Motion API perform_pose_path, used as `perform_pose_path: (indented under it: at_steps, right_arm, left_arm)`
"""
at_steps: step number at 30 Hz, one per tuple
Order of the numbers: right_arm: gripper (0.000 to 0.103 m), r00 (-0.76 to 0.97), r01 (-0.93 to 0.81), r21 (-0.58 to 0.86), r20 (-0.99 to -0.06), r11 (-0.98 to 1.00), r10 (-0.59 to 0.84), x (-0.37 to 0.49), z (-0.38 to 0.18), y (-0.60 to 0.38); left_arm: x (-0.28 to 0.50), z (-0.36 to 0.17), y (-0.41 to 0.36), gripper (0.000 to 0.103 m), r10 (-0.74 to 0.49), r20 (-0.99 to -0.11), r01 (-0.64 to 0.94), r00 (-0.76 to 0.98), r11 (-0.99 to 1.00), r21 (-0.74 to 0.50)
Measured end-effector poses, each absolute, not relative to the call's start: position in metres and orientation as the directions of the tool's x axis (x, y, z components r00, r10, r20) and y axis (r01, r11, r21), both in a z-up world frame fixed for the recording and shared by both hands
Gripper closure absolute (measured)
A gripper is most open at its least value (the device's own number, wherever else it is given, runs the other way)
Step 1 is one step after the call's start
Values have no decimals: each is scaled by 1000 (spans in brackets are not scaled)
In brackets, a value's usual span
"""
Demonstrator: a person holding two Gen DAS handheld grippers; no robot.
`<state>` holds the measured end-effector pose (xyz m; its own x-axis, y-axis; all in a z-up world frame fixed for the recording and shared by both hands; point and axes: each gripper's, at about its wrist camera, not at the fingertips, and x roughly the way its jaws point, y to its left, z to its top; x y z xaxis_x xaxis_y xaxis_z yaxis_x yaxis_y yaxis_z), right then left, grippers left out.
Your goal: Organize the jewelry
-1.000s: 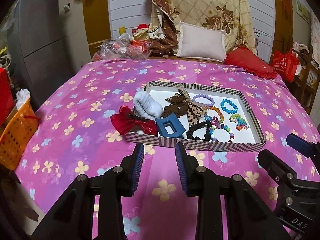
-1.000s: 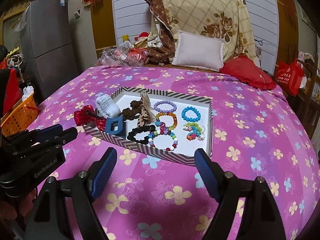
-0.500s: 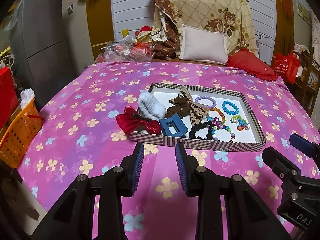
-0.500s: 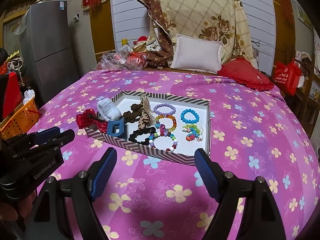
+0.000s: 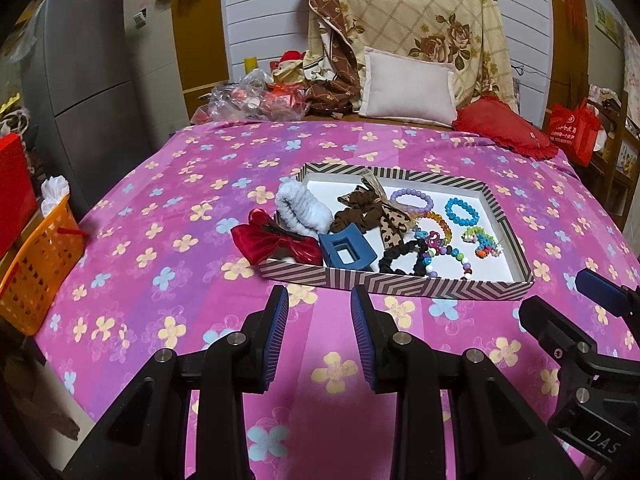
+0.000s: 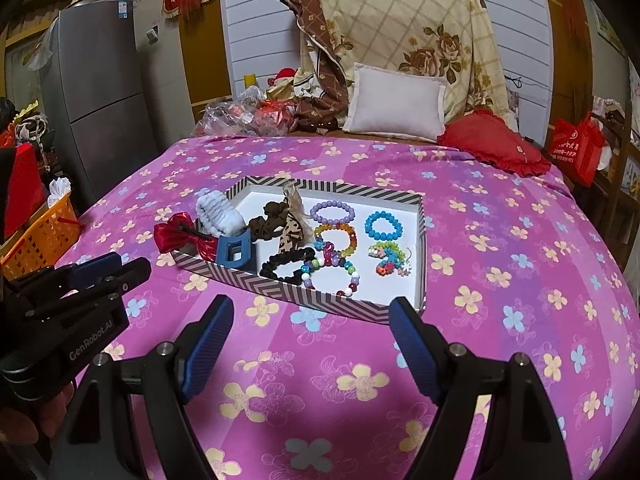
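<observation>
- Striped tray (image 5: pixel 394 282) (image 6: pixel 280 292) resting on the pink flowered bedspread (image 5: pixel 168 208) (image 6: pixel 500 240), taken here as the landmark.
- Left gripper (image 5: pixel 319 334) (image 6: pixel 108 266) held just before the tray's near wall, fingers parted by a narrow gap, nothing between them.
- Right gripper (image 6: pixel 311 346) (image 5: pixel 600 290) also before the tray, spread wide, empty.
- Inside the tray, at its left end: white scrunchie (image 5: pixel 302 210) (image 6: pixel 218 212), blue claw clip (image 5: pixel 347 250) (image 6: pixel 235 251), brown bow scrunchie (image 5: pixel 366 210) (image 6: pixel 276 224).
- Red bow (image 5: pixel 276 242) (image 6: pixel 182 234) hanging over the tray's left corner.
- Inside the tray, toward the middle and right: black scrunchie (image 5: pixel 404 262) (image 6: pixel 286 266), purple bead bracelet (image 5: pixel 412 200) (image 6: pixel 333 212), blue bead bracelet (image 5: pixel 462 212) (image 6: pixel 383 225), other coloured beads.
- Orange basket (image 5: pixel 36 264) (image 6: pixel 40 236) far left of the tray, beyond the bed edge.
</observation>
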<state>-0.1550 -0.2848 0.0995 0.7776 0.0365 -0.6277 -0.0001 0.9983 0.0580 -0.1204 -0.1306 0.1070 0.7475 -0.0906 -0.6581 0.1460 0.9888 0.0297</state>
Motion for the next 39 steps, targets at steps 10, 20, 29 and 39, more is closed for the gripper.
perform_pose_path:
  at_steps: [10, 20, 29, 39]
  right_arm:
    - [20, 776, 2, 60, -630, 998, 36, -155, 98, -285]
    - [20, 775, 1, 60, -630, 998, 37, -155, 99, -285]
    - [20, 776, 2, 59, -630, 998, 36, -155, 98, -285]
    - [20, 773, -1, 62, -633, 998, 39, -154, 97, -285]
  left_arm:
    - [-122, 108, -133, 70, -88, -652, 149, 753, 988, 38]
    - [-124, 112, -139, 70, -91, -648, 152, 756, 988, 40]
    - [-124, 114, -140, 70, -93, -646, 154, 757, 987, 39]
    - [-125, 115, -142, 70, -94, -645, 157, 758, 987, 40]
